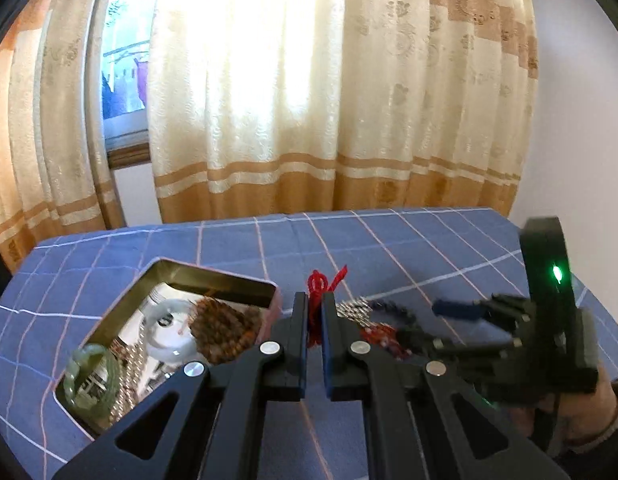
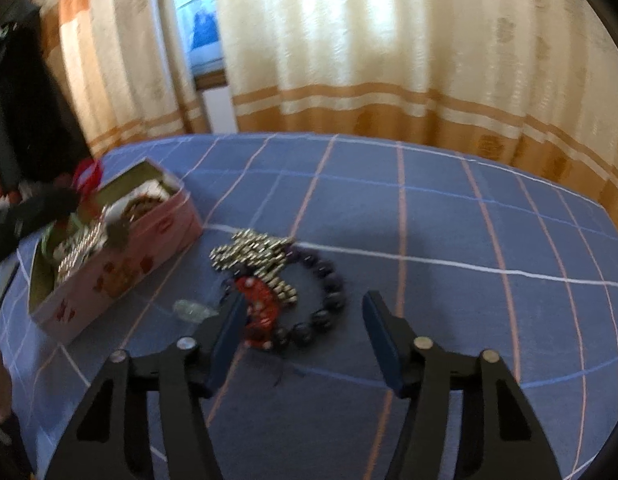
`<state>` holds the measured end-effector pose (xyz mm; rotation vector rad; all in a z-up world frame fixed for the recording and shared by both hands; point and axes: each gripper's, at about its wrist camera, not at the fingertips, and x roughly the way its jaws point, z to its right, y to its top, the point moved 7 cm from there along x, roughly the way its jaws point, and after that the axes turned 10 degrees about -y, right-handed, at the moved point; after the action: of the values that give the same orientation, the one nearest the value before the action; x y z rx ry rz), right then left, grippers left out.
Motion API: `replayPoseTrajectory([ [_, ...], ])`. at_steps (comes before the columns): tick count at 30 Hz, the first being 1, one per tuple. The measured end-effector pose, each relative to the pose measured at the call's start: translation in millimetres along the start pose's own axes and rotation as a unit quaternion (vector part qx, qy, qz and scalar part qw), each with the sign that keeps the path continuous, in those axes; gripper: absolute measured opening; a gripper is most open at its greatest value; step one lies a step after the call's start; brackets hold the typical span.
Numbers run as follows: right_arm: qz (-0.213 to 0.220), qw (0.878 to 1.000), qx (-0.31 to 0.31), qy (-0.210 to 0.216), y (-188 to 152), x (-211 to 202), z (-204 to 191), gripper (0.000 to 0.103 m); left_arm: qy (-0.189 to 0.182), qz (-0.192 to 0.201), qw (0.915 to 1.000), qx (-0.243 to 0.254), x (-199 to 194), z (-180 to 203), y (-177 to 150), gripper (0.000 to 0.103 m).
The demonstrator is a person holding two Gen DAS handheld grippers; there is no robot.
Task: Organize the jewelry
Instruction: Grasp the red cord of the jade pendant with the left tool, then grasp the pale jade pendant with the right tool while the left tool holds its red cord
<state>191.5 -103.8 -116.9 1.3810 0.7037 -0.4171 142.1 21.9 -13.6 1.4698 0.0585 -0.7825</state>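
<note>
My left gripper (image 1: 315,302) is shut on a red knotted cord (image 1: 323,280), lifted above the blue checked cloth beside the open tin box (image 1: 229,280). In the right wrist view the same cord (image 2: 89,174) hangs over the pink box (image 2: 121,276). On the cloth lies a pile: a silver chain (image 2: 253,250), a dark bead bracelet (image 2: 329,292) and a red beaded piece (image 2: 263,308). My right gripper (image 2: 305,320) stands open just in front of the pile, its left finger (image 2: 229,332) over the red piece, with nothing gripped.
The box holds a green jade bangle (image 1: 89,364), a pale bangle (image 1: 169,332), brown beads (image 1: 225,328) and a silver chain (image 1: 129,372). A small clear item (image 2: 193,310) lies between box and pile. Curtains (image 1: 309,100) hang behind the table's far edge.
</note>
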Motion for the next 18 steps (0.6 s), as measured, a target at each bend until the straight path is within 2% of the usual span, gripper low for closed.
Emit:
replayPoseTrajectory([
  [3,-0.02,0.999,-0.024,0.009,-5.7,7.9,-10.0,0.052,0.003,0.001,1.0,-0.009,5.5,-8.1,2.5,0.005],
  [9,-0.028,0.999,-0.019,0.029,-7.3,11.5,-9.9,0.049,-0.006,0.008,0.9999,-0.011,9.1,-11.6,1.9,0.005],
  [15,-0.02,0.999,-0.035,0.013,-5.0,10.2,-13.1,0.049,-0.015,0.005,0.9998,-0.013,9.7,-9.4,-2.9,0.005],
  [18,0.008,0.999,-0.033,-0.001,1.9,2.3,-11.2,0.051,-0.017,0.008,0.9998,-0.011,7.5,-7.8,-1.7,0.005],
])
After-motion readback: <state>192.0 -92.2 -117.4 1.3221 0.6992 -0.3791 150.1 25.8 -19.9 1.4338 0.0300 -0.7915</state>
